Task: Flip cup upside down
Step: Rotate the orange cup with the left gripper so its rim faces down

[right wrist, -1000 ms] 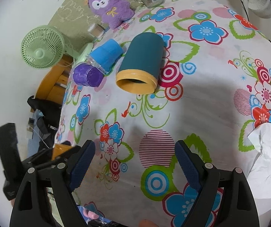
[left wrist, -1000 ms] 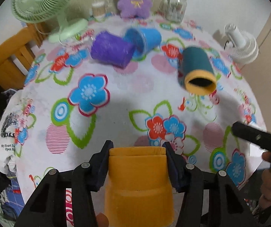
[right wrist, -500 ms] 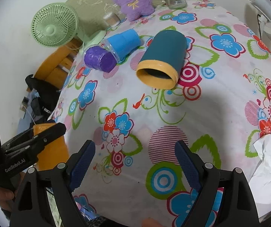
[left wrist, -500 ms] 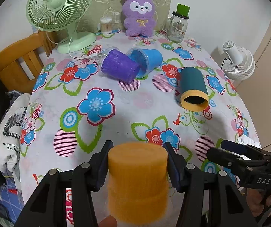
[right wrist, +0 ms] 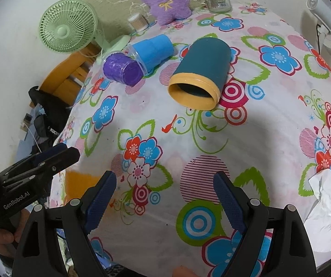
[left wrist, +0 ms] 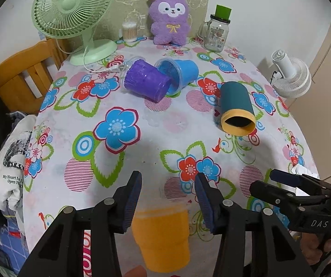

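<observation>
An orange cup (left wrist: 163,237) stands on the flowered tablecloth at the near edge, below my left gripper (left wrist: 167,198); which end is up I cannot tell. The left gripper is open and no longer touches it. The cup shows as an orange patch in the right wrist view (right wrist: 80,182), partly hidden by the left gripper (right wrist: 57,154). My right gripper (right wrist: 163,198) is open and empty over the cloth near the front. A teal cup with a yellow rim (left wrist: 236,108) (right wrist: 200,73) lies on its side, mouth toward me.
A purple cup (left wrist: 145,83) and a blue cup (left wrist: 180,73) lie on their sides together. A green fan (left wrist: 73,16), a purple plush (left wrist: 170,18) and a glass jar (left wrist: 217,33) stand at the back. Crumpled tissue (right wrist: 329,198) lies at the right edge. A wooden chair (left wrist: 20,76) stands at left.
The left gripper was shut on the orange cup; it has opened and pulled up, and the cup now stands free below it. The right gripper stays open.
</observation>
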